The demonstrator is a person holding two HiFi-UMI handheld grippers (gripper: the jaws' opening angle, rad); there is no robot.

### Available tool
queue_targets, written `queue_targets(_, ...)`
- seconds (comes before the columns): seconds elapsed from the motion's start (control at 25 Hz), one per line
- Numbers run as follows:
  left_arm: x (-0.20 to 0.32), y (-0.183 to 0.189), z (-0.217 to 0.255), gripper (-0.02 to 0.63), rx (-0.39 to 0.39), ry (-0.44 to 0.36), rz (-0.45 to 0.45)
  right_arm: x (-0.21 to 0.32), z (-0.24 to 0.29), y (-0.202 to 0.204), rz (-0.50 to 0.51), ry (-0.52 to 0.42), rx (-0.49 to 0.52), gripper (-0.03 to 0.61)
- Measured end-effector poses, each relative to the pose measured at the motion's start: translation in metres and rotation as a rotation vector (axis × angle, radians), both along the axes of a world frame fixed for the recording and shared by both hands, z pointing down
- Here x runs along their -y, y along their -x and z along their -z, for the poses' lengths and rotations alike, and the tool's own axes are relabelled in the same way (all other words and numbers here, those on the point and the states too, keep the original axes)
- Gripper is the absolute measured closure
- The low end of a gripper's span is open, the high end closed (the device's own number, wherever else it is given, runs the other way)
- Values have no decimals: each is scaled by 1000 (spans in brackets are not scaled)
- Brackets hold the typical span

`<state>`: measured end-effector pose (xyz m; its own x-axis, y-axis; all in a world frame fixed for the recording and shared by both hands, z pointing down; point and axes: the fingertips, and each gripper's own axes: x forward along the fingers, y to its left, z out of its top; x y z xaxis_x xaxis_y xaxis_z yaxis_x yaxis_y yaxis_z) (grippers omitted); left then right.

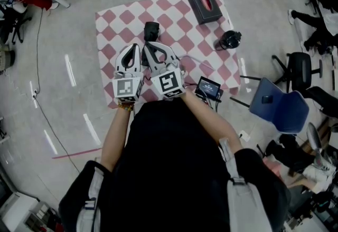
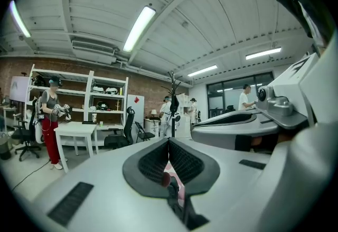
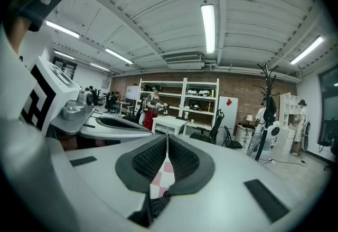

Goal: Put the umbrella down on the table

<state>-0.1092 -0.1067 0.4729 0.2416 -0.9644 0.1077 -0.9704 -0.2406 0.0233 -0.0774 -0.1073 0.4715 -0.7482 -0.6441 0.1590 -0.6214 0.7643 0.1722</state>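
White left gripper (image 1: 134,47), right gripper (image 1: 150,46) (marker cubes (image 1: 127,88)); black shirt (image 1: 169,162).

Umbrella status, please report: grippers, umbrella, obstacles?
Left gripper and right gripper shut on umbrella. Umbrella over checkered table, landing not confirmed. Black box and round black item stand clear.

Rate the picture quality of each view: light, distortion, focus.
Head view: even, soft light, faint shadows, checked cloth sharp, edges bowed. Left gripper view: strong fisheye with black corners, ceiling tube blown out, umbrella between the shut jaws soft. Right gripper view: same fisheye, its own ceiling tube glaring, room behind fairly sharp.
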Motion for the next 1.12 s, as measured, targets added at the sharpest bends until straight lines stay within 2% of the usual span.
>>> queue_targets(0.12,1,-1,0,600,-15,-1,0,1,-7,0,6,0,-14,560)
queue_targets(0.36,3,1,-13,600,17,50,3,-2,-15,4,20,32,-17,560)
queue_targets(0.56,5,3,-28,600,11,32,1,-2,-24,5,29,36,-36,560)
queue_targets(1.12,4,4,-49,600,4,76,-2,3,-37,5,24,99,-48,563)
